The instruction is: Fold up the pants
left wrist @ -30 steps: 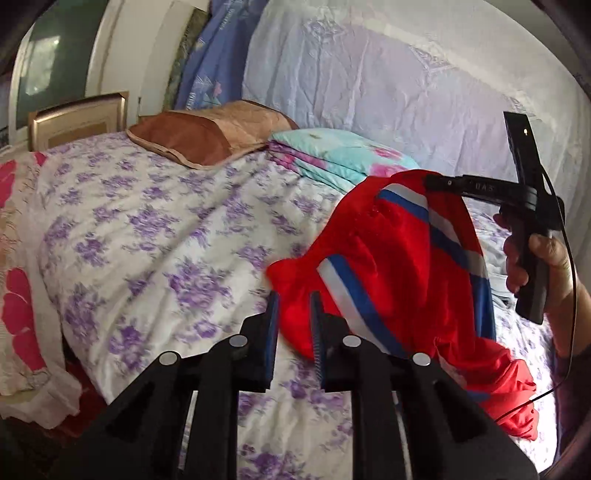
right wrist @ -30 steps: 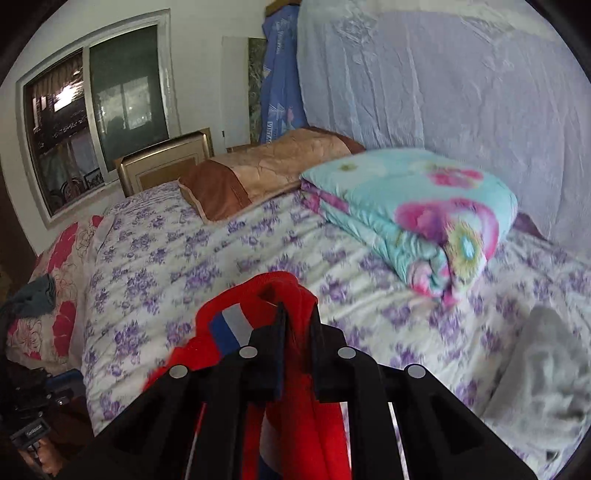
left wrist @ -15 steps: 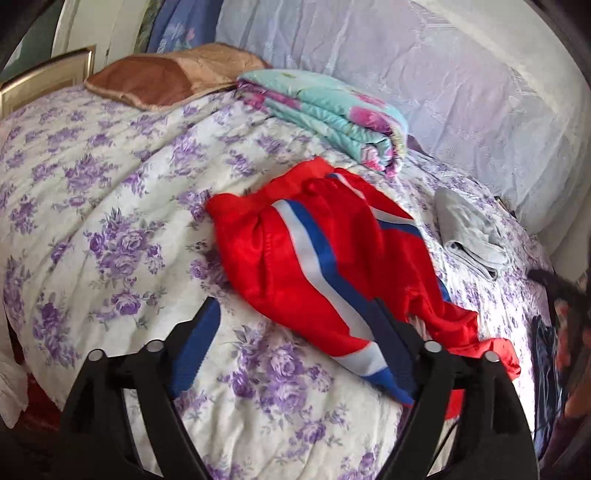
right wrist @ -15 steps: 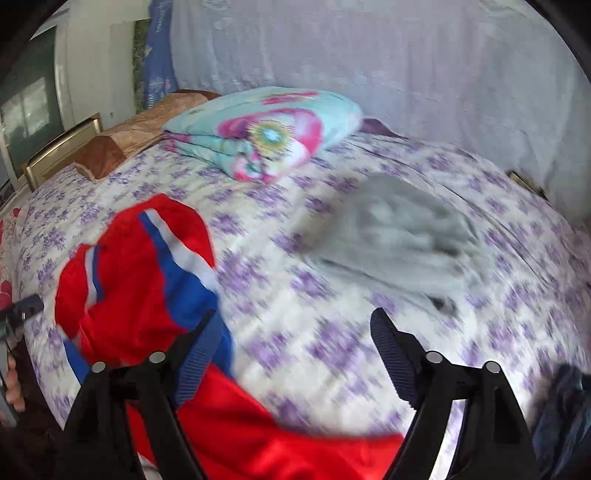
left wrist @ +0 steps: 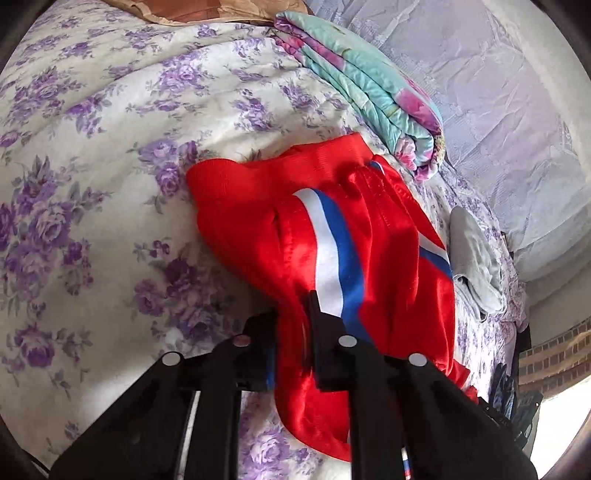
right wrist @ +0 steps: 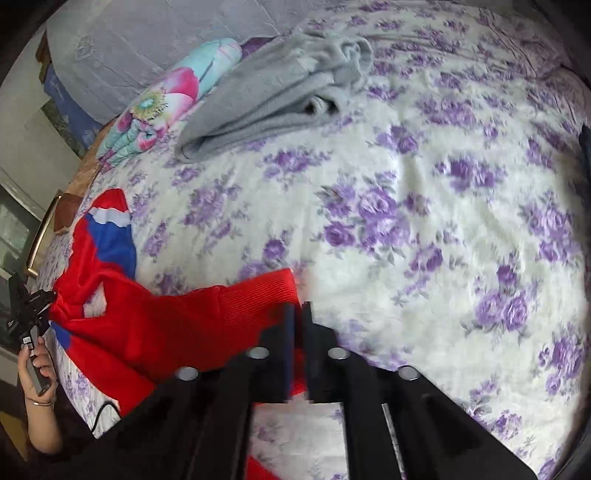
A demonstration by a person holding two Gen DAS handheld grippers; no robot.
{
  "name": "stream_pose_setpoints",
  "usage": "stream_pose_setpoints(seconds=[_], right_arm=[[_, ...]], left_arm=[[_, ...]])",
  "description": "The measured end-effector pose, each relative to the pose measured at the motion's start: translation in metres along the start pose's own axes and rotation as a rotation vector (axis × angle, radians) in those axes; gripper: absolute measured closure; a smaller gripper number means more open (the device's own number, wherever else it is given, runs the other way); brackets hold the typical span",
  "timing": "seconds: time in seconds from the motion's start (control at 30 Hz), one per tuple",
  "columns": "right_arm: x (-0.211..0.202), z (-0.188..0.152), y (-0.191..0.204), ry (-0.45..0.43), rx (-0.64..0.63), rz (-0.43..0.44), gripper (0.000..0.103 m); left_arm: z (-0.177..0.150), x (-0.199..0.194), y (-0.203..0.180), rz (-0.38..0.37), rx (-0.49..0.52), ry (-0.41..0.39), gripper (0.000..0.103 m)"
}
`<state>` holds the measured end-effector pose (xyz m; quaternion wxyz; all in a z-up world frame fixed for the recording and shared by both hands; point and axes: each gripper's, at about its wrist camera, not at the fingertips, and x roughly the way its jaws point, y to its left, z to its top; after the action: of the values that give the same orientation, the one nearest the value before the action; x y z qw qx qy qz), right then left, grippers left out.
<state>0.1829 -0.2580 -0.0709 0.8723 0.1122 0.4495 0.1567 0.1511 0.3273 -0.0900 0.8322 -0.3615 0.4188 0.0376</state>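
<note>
Left wrist view
left gripper (left wrist: 293, 317): just clamped down, jaws pinched on red fabric at the near edge of the pants, cloth bunched up between the black fingers
pants (left wrist: 332, 229): bright red, shiny, with a white and blue side stripe; spread rumpled across the bedspread, ribbed waistband at the far end, rest trailing down toward the camera and off to the right
bedspread (left wrist: 92, 184): cream with purple roses, covers basically the whole bed
folded quilt (left wrist: 369, 85): teal and pink floral, sits just past the waistband, close but apart from it as far as can be seen
grey garment (left wrist: 472, 254): lying to the right of the pants, just beside them
pillow (left wrist: 207, 9): brownish, only a sliver at the top edge

Right wrist view
right gripper (right wrist: 298, 314): also just snapped closed, fingers nipping the ribbed red cuff or hem at its corner, down on the bedspread (right wrist: 424, 221)
pants (right wrist: 147, 321): stretch off left from that pinch, blue and white stripe bit poking up at the far left end
left gripper (right wrist: 29, 306): at the far left edge, black, held in a hand (right wrist: 37, 369), tip against the red cloth; jaws too small to make out from here
grey garment (right wrist: 280, 99): crumpled heap further up the bed, well apart from the pants
folded quilt (right wrist: 166, 103): left of the grey heap, touching or nearly so, hard to call
</note>
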Motion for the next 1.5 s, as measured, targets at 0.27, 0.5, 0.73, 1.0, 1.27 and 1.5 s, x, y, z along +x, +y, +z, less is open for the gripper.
stream_pose_setpoints(seconds=[0.27, 0.5, 0.73, 1.0, 1.27, 1.5], right_arm=[[-0.164, -0.056, 0.052, -0.099, -0.113, 0.298, 0.1], [-0.143, -0.149, 0.027, 0.161, 0.003, 0.176, 0.047], [-0.089, -0.128, -0.006, 0.089, 0.097, 0.141, 0.038], [-0.023, -0.078, 0.02, 0.095, -0.008, 0.14, 0.096], [-0.177, -0.016, 0.054, -0.306, -0.536, -0.081, 0.095], [-0.136, -0.089, -0.024, -0.033, -0.5, -0.221, 0.041]], left_arm=[[-0.006, -0.06, 0.0, 0.046, 0.092, -0.14, 0.093], [-0.003, -0.051, 0.015, 0.114, 0.095, -0.093, 0.093], [0.004, -0.035, 0.009, 0.13, 0.086, -0.074, 0.09], [-0.006, -0.021, 0.013, 0.129, 0.053, -0.044, 0.076], [-0.013, -0.019, 0.013, 0.123, 0.056, -0.041, 0.073], [-0.013, -0.031, 0.017, 0.093, 0.048, -0.028, 0.072]])
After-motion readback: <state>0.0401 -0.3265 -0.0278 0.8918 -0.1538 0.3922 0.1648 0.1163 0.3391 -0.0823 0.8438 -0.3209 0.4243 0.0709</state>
